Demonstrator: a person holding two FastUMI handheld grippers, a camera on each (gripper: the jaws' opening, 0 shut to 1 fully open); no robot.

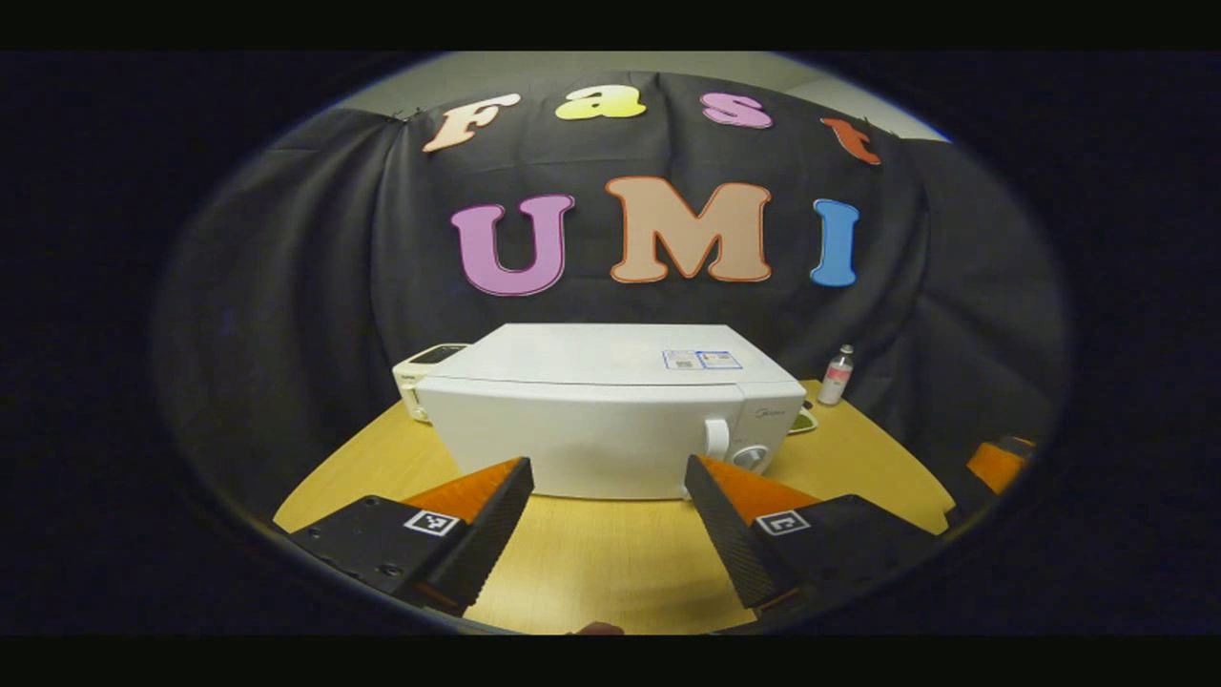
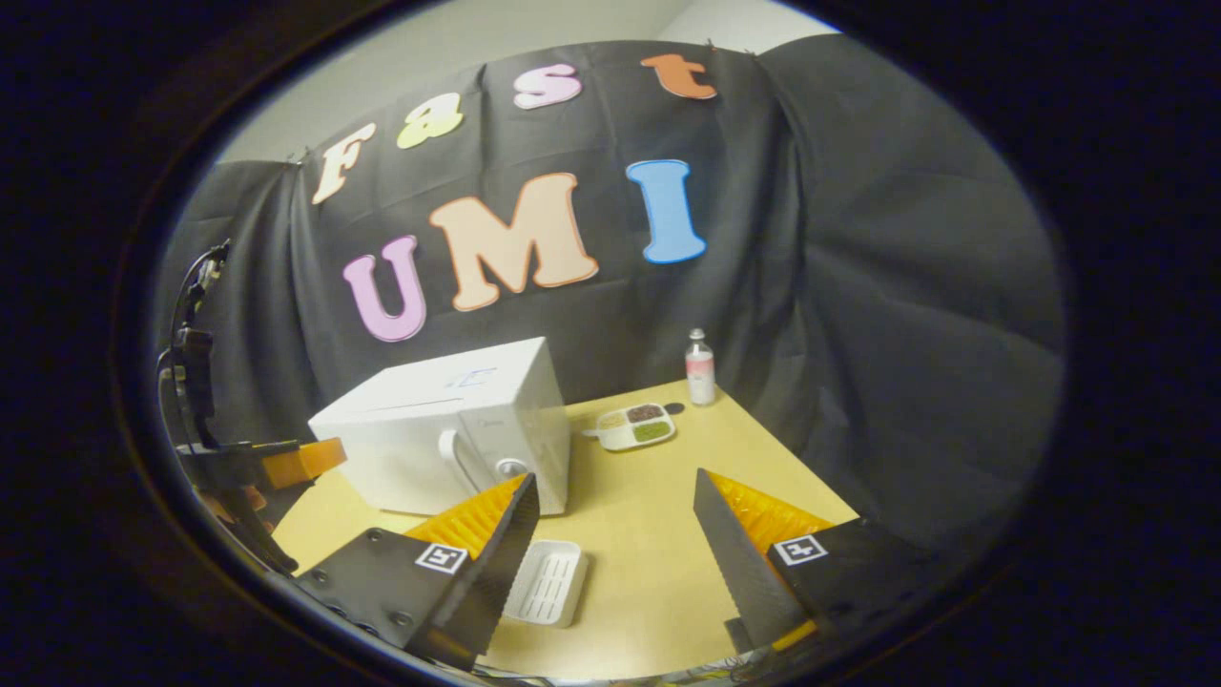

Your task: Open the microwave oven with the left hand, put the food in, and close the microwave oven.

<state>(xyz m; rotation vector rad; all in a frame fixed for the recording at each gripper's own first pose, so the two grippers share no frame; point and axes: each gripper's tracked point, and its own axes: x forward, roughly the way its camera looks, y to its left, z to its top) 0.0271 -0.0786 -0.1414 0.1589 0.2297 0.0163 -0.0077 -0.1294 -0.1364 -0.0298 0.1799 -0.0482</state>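
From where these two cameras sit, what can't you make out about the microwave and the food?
- Microwave interior: the door is shut in both views.
- Food tray: in the left gripper view only a sliver pokes out behind the microwave; in the right gripper view it is too small to tell what the food is.
- Bottle label: too small in both views.
- White device behind the microwave: mostly hidden by it.

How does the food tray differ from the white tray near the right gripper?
The food tray has compartments holding dark and green food; the white tray holds nothing and has a ribbed floor. The food tray lies far back, right of the microwave and near the bottle; the white tray lies up front by the right gripper. Both are shallow, light-coloured and flat on the table.
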